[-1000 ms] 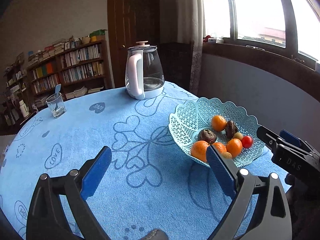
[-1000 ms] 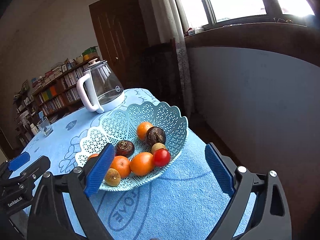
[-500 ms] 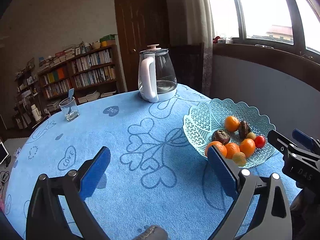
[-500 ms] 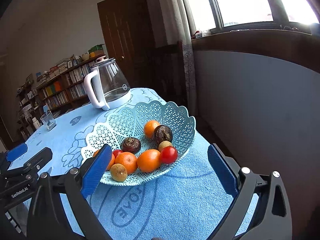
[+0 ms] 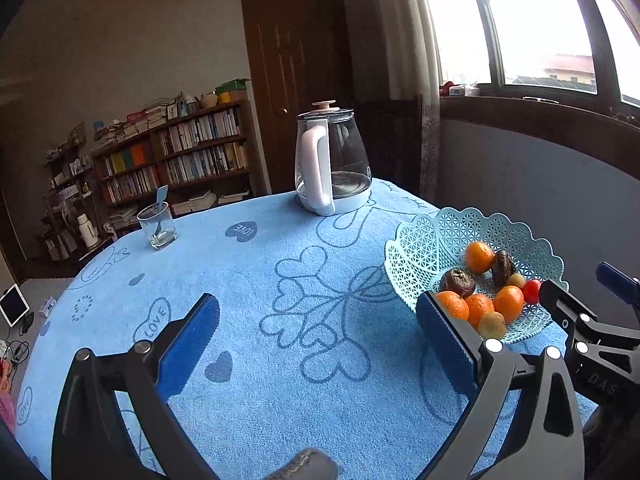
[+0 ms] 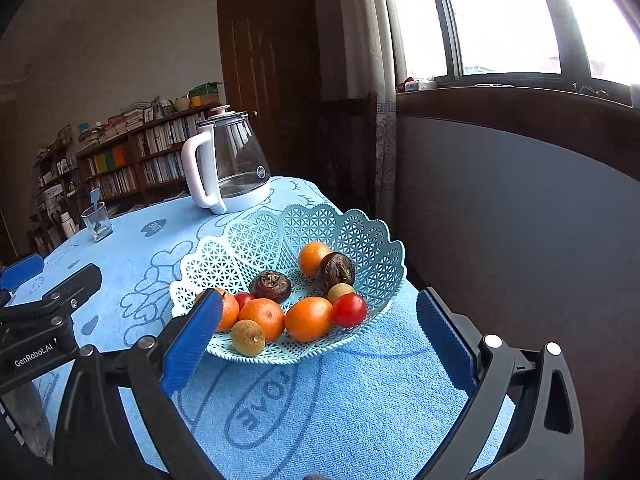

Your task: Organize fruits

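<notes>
Round table under a blue terry cloth [image 5: 280, 380] printed with heart outlines and "LOVE" marks. At its right edge sits a pale teal plastic basket [image 6: 256, 240]: lattice walls, scalloped rim. All fruit lies inside it: smooth oranges [image 6: 309, 318], two wrinkled dark brown fruits [image 6: 270, 286], a glossy red tomato [image 6: 349, 309], and small tan round fruits [image 6: 248, 337] at the near rim. At the far edge of the table stands a glass kettle [image 5: 332, 164] with white handle and base; far left, a clear tumbler [image 5: 157, 226].

Against a second ago: in the left view the kettle and basket sit further right and lower in frame; in the right view the basket looks closer and more level.

Left gripper [image 5: 320, 344]: blue ribbed pads well apart, nothing between them, over bare cloth left of the basket. Right gripper [image 6: 320, 336]: jaws have just been opening, now wide apart, holding nothing, just short of the basket's near rim.
</notes>
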A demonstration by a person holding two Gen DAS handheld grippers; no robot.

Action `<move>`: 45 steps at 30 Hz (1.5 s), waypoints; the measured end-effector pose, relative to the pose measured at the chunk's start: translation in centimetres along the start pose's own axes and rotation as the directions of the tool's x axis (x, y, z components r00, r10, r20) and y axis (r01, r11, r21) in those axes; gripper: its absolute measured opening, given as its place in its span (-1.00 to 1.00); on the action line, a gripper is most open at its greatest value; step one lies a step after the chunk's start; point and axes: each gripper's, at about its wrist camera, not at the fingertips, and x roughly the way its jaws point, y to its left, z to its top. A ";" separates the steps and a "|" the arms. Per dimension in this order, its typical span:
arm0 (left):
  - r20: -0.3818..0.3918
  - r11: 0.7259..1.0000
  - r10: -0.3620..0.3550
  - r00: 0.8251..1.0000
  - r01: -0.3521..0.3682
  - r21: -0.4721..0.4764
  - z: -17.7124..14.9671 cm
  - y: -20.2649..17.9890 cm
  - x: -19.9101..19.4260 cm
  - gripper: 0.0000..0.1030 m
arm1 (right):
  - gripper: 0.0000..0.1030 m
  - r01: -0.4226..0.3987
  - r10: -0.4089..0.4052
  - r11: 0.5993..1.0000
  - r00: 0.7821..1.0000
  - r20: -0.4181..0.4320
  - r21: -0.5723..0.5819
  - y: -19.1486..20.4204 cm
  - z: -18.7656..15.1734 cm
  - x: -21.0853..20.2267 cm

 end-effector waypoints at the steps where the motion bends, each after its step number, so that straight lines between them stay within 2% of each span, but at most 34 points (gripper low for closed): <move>1: 0.002 1.000 0.002 1.000 -0.002 0.000 0.0 0.0 0.0 0.90 | 0.92 0.003 -0.003 1.000 1.000 0.002 -0.008 0.1 0.0 0.0; 10: 0.007 1.000 0.008 1.000 -0.008 0.001 -0.1 0.1 -0.1 0.90 | 0.92 0.020 -0.019 0.998 1.000 0.017 -0.060 1.1 -0.1 -0.2; 45: 0.009 1.000 0.010 1.000 -0.010 0.015 -0.2 -0.1 -0.2 0.90 | 0.93 0.027 -0.026 0.998 0.999 0.018 -0.064 1.1 -0.2 -0.1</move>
